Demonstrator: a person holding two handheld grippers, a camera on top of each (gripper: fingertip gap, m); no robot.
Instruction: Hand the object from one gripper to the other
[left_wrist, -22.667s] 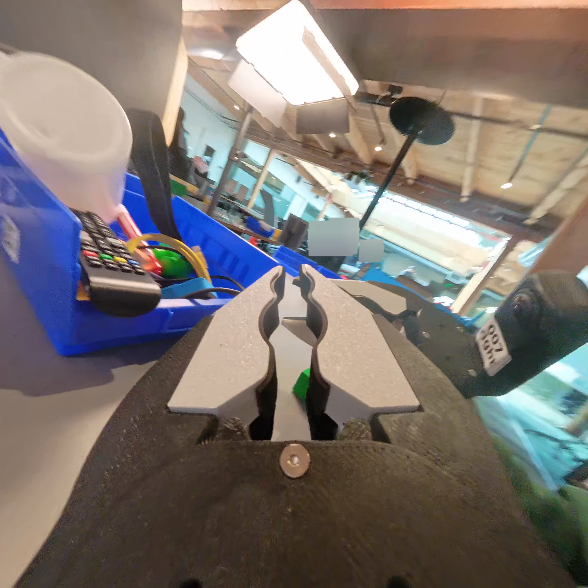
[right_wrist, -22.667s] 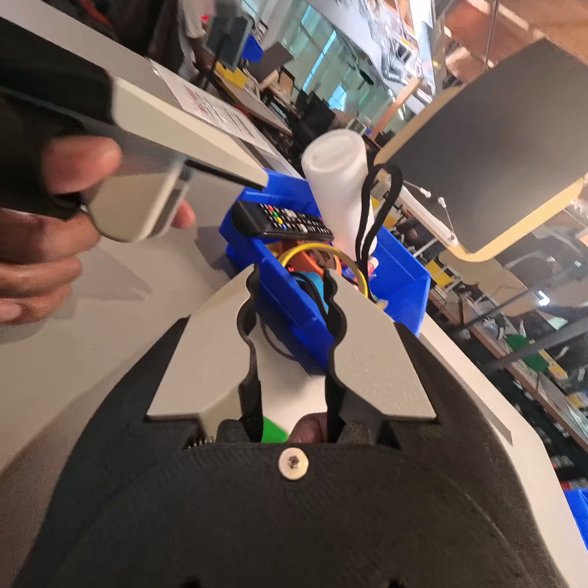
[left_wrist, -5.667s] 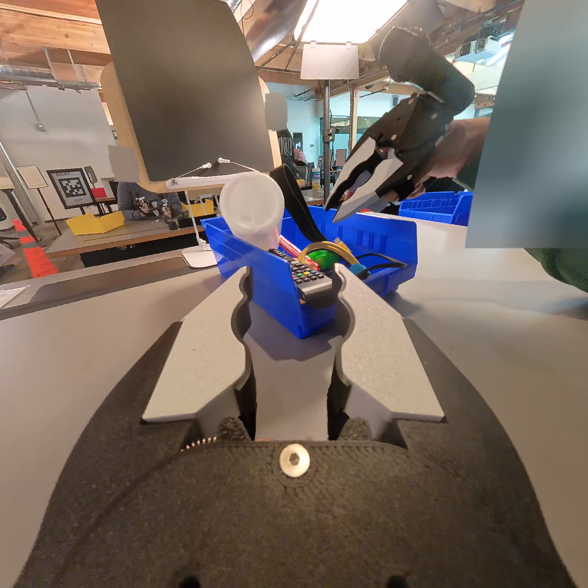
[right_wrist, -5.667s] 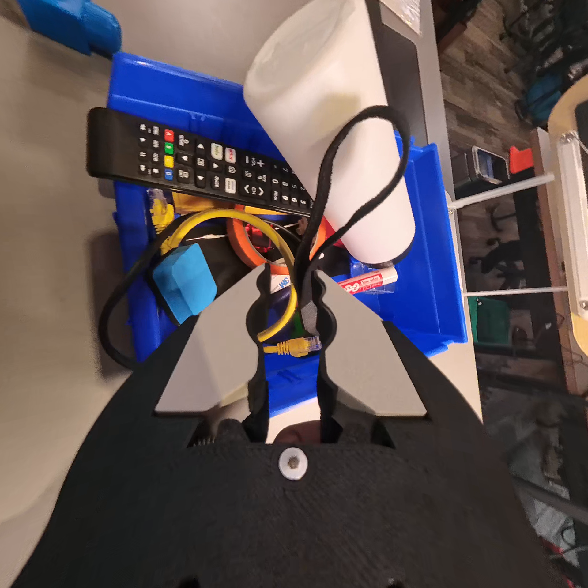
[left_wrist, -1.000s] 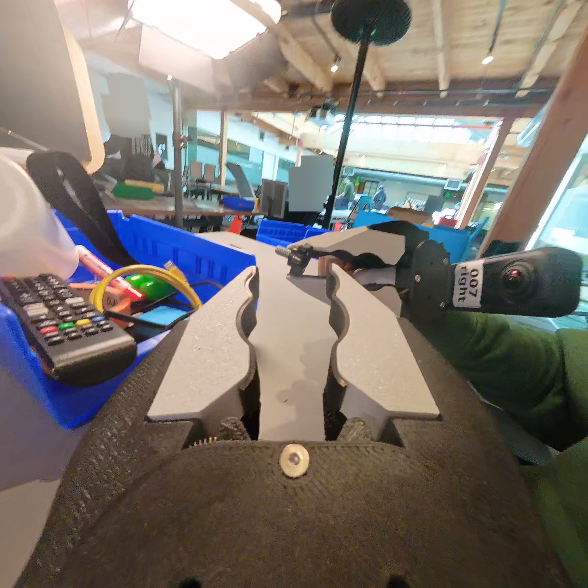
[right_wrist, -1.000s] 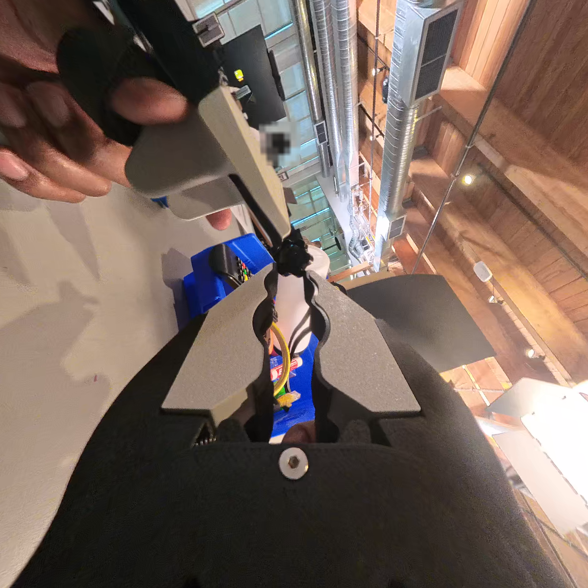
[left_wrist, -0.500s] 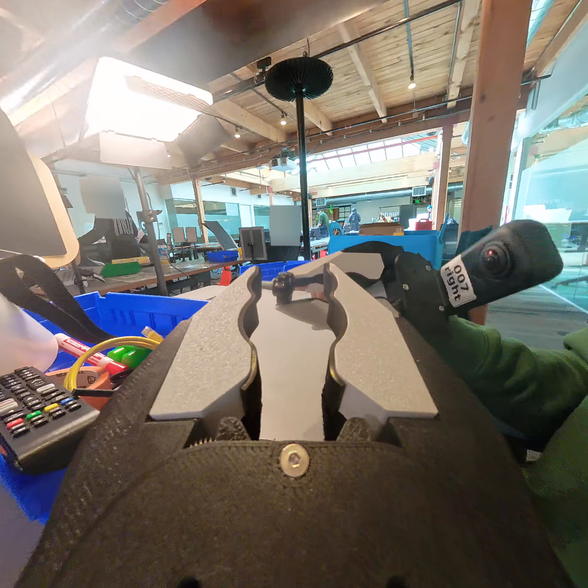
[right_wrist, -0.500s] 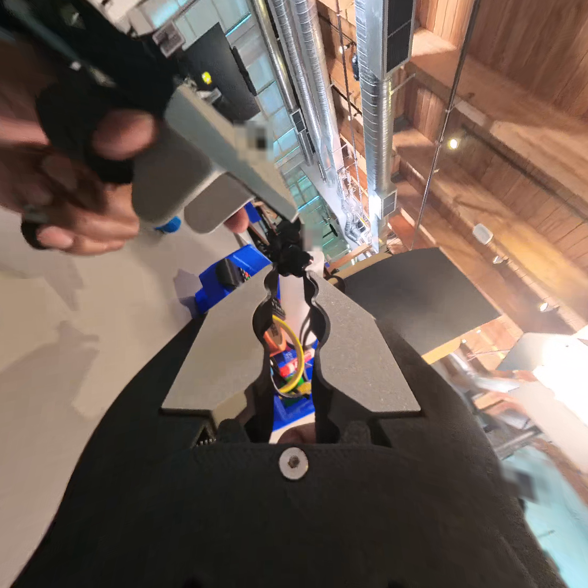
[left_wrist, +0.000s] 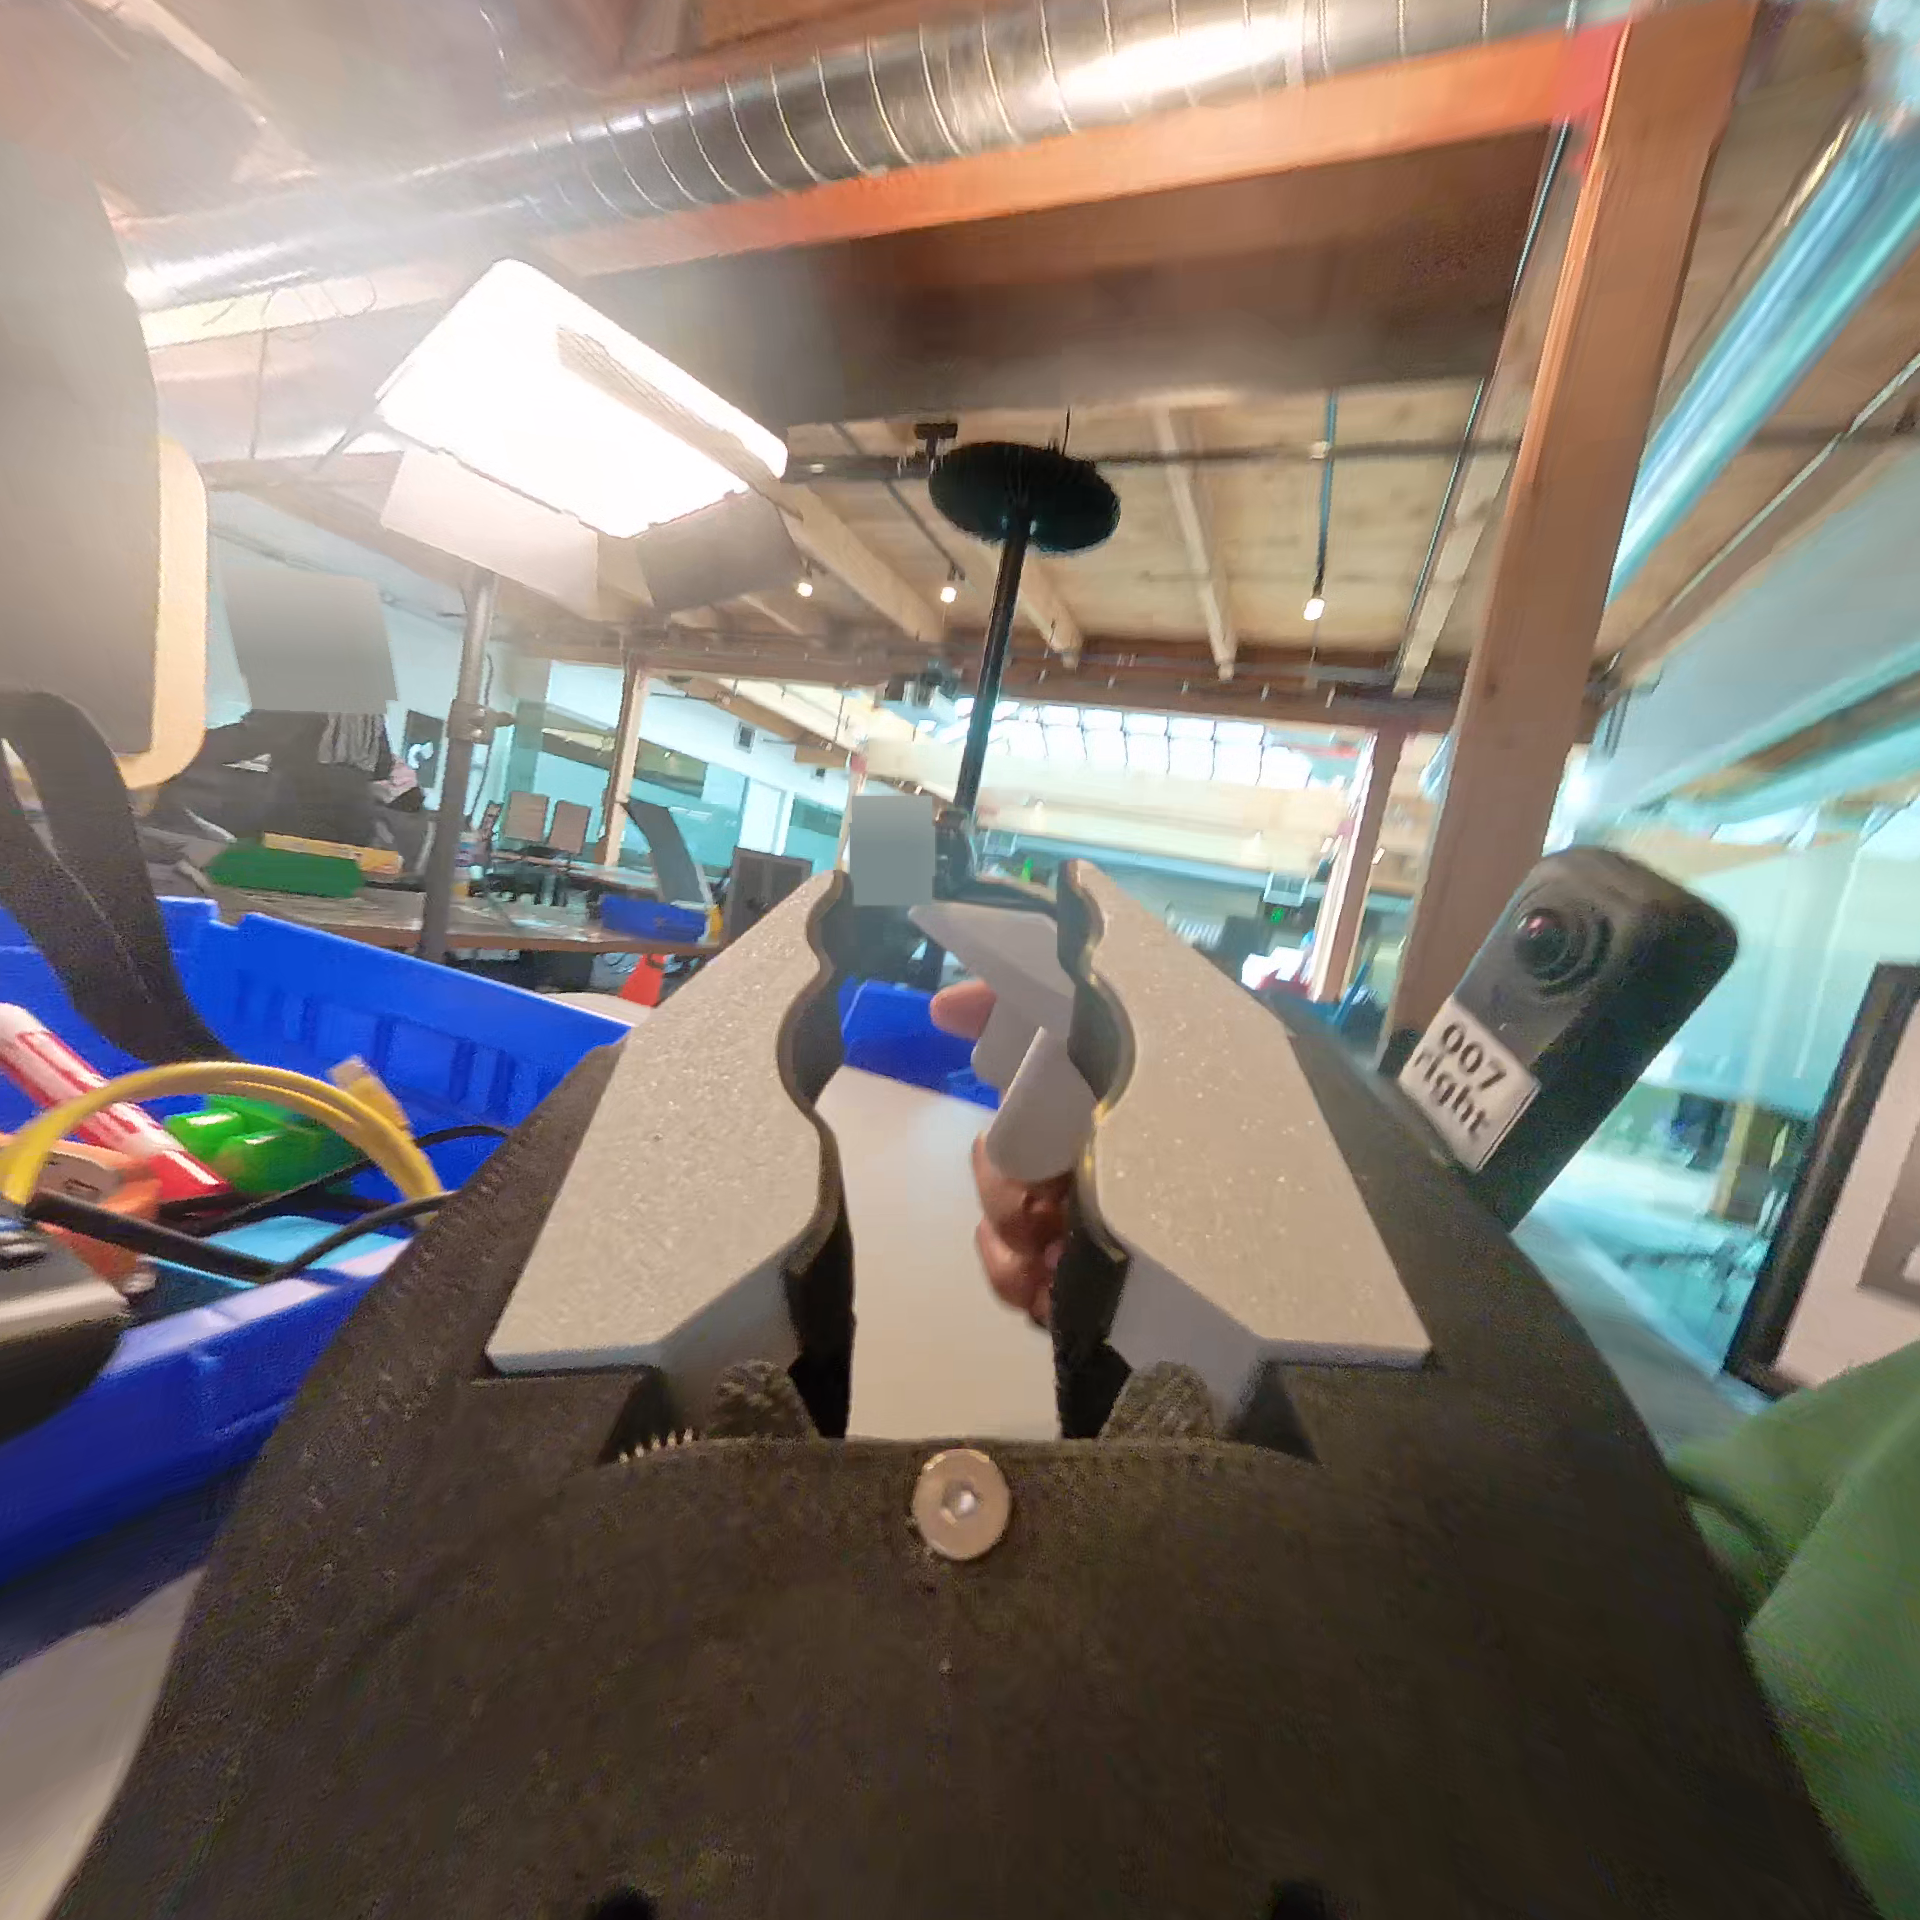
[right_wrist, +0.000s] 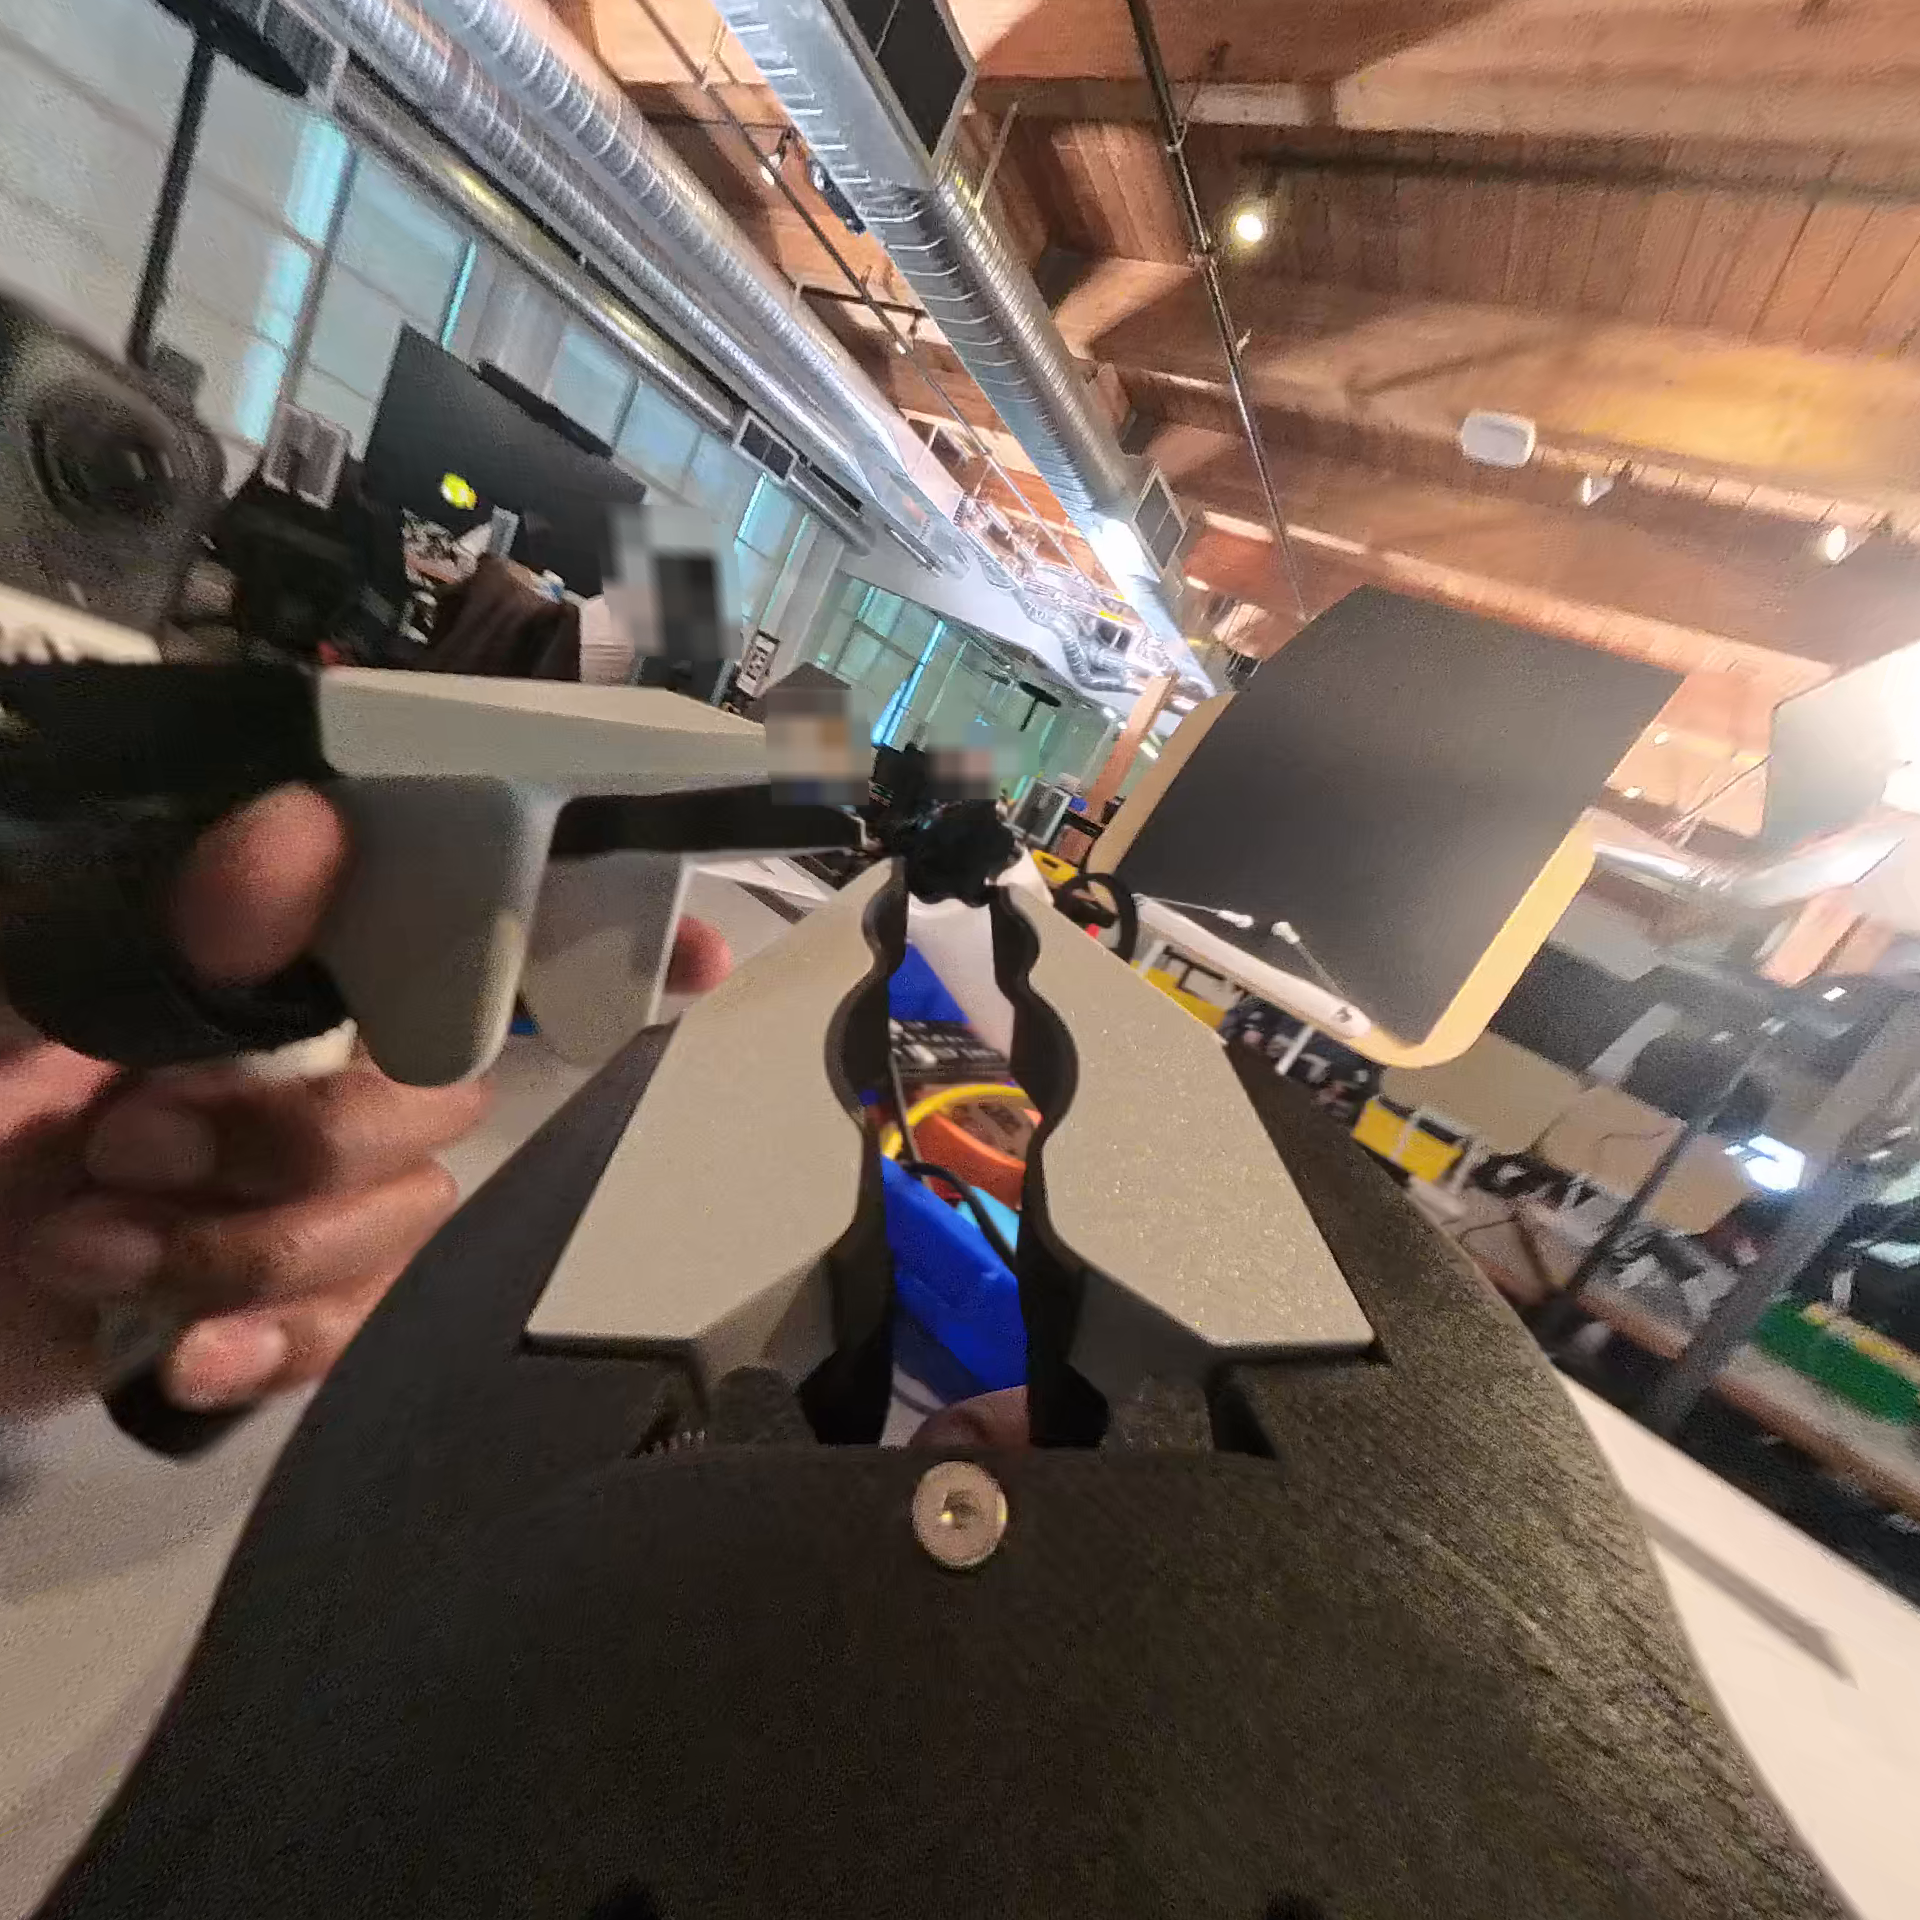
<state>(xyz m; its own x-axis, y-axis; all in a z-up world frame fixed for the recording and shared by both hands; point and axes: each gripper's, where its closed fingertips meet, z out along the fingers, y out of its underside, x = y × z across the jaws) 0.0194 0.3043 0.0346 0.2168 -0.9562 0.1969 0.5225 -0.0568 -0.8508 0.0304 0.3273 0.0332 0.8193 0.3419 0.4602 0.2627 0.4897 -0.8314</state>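
Small black knobbed object (right_wrist: 951, 857), held in mid-air above the tabletop, pinched at the right tool's (right_wrist: 948, 883) tips; the left tool (right_wrist: 831, 805), fingers spread, closes in sideways to receive it.

Left wrist camera looks forward along its grey fingers, tilted upward toward timber ceiling; right wrist camera also faces up, rolled sideways. Both catch the cluttered blue plastic bin (left_wrist: 343, 1029) (right_wrist: 940, 1236) close by.
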